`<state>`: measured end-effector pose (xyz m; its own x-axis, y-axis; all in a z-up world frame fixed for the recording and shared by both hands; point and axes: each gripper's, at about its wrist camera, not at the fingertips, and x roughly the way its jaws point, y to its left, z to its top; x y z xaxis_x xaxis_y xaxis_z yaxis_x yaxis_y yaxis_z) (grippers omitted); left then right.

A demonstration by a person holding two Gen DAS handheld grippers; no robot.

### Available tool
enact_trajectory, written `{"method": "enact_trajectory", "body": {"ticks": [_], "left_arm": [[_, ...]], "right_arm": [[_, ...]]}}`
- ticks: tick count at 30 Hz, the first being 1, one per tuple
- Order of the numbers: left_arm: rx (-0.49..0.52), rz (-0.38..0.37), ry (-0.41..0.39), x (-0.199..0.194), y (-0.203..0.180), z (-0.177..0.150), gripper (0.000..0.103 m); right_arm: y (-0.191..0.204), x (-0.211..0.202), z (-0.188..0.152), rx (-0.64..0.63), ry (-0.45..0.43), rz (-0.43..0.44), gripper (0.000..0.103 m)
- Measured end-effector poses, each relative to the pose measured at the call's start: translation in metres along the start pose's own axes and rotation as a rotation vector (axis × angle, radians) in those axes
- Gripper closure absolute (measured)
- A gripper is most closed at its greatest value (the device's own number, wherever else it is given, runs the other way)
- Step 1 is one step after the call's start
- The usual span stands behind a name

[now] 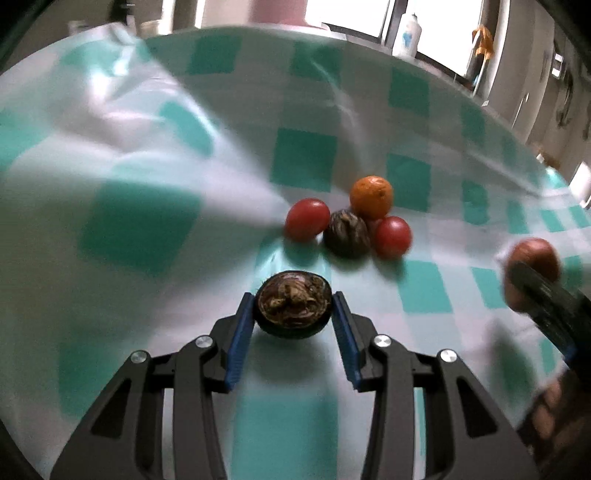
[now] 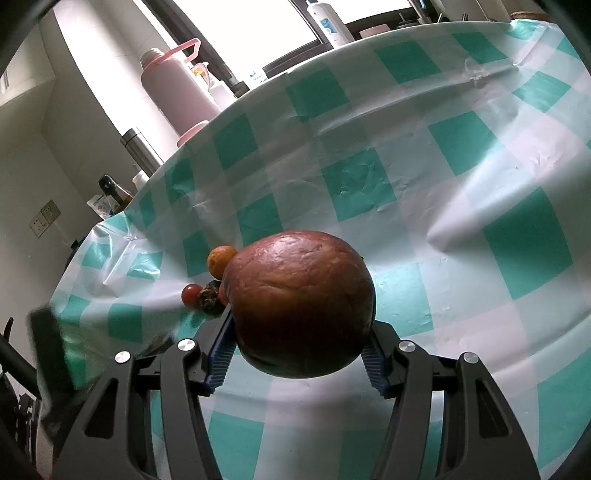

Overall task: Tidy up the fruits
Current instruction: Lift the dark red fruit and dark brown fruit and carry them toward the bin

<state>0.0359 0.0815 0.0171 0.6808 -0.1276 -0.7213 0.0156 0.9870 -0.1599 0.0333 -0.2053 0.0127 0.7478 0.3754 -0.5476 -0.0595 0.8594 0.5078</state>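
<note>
Desk [image 2: 424,155], covered by a teal-and-white checked plastic cloth [image 1: 303,158], is being seen wrinkled and ridged at left in the left wrist view. Far edge of the desk is being lined by a pink flask [image 2: 173,88], a steel flask [image 2: 142,149] and a white bottle [image 2: 328,20]. A wide stretch of bare cloth is being left open right of and beyond the fruit.

Large reddish-brown round fruit [image 2: 301,302] is being pinched between the blue pads of the right gripper [image 2: 299,354] and is being held above the cloth; no long axis can be told, the shape being near-spherical. The same fruit [image 1: 533,258] is being seen at the right edge of the left wrist view, well apart from the pile.

Pile of four is being seen mid-desk: orange [image 1: 371,196] at the back, dark striped fruit [image 1: 346,233] in front of it, one red tomato [image 1: 307,219] at its left with its long axis slanting up to the right, another red tomato [image 1: 393,237] at its right, all touching or just beside one another.

Dark round fruit [image 1: 291,304], dried calyx facing the camera, is being bracketed by the left gripper [image 1: 291,314]; its jaws are drawn in close on both sides, and whether the pads are pressing cannot be told.
</note>
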Motion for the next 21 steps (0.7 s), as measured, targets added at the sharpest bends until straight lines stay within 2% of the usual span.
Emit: {"method": "enact_trajectory", "body": {"ticks": [4,8,13,21], "left_arm": [[-0.075,-0.024,-0.039,-0.032,0.02,-0.029,0.06],[-0.176,-0.077,-0.063,-0.042,0.037,-0.034,0.06],[-0.182,-0.123,-0.053,-0.037,0.036,-0.034,0.06],[-0.198,-0.142,-0.057,-0.035,0.039,-0.031,0.06]], "right_arm": [[0.0,0.0,0.0,0.001,-0.001,0.001,0.044],[0.0,0.0,0.0,0.003,-0.004,0.005,0.044],[-0.001,0.0,0.0,0.005,-0.008,0.017,0.044],[-0.003,-0.003,0.0,0.022,-0.031,0.024,0.044]]}}
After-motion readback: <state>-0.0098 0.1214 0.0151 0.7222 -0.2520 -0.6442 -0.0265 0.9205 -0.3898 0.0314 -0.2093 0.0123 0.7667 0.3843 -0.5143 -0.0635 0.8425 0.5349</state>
